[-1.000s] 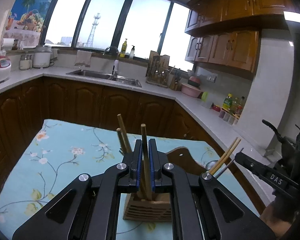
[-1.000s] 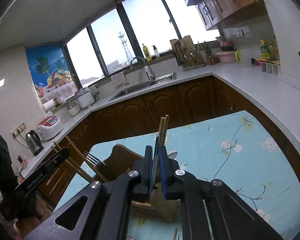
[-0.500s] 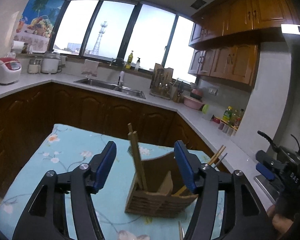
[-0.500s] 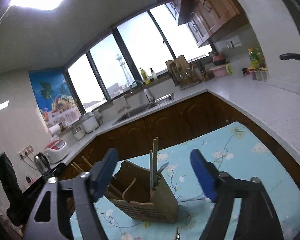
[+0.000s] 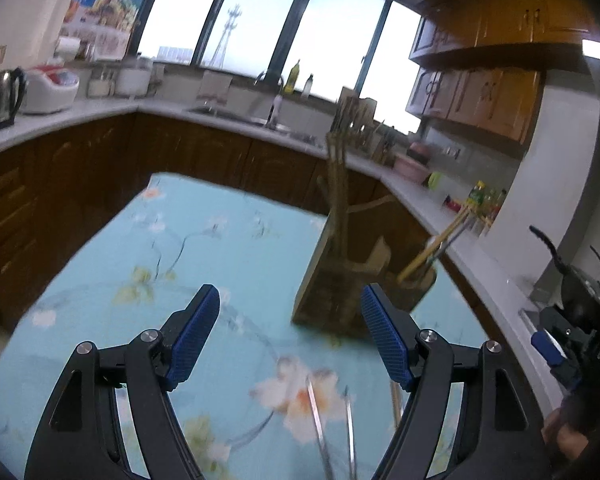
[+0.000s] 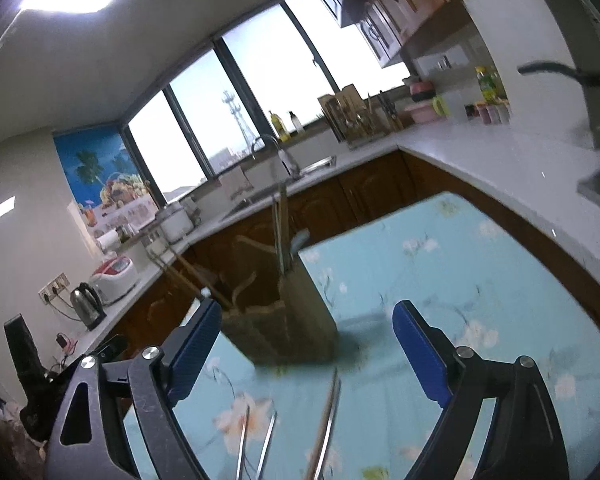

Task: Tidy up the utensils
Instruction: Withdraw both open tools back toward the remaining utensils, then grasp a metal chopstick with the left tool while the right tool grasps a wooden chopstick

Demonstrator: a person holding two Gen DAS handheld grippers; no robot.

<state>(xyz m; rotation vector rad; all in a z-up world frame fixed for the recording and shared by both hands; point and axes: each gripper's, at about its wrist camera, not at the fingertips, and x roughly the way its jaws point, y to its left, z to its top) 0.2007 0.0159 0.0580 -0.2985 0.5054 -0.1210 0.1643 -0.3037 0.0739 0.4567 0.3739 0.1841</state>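
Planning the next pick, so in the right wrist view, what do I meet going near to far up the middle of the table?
Loose utensils lying on the tablecloth between the open right gripper's fingers → wooden utensil holder with chopsticks standing in it → dark cabinets → sink faucet → window.

No readable text in either wrist view. Faint white lettering on black gripper body (image 5: 598, 354) at right edge of left wrist view, too blurred to make out. Bottle labels on white countertop (image 6: 512, 148) illegible.
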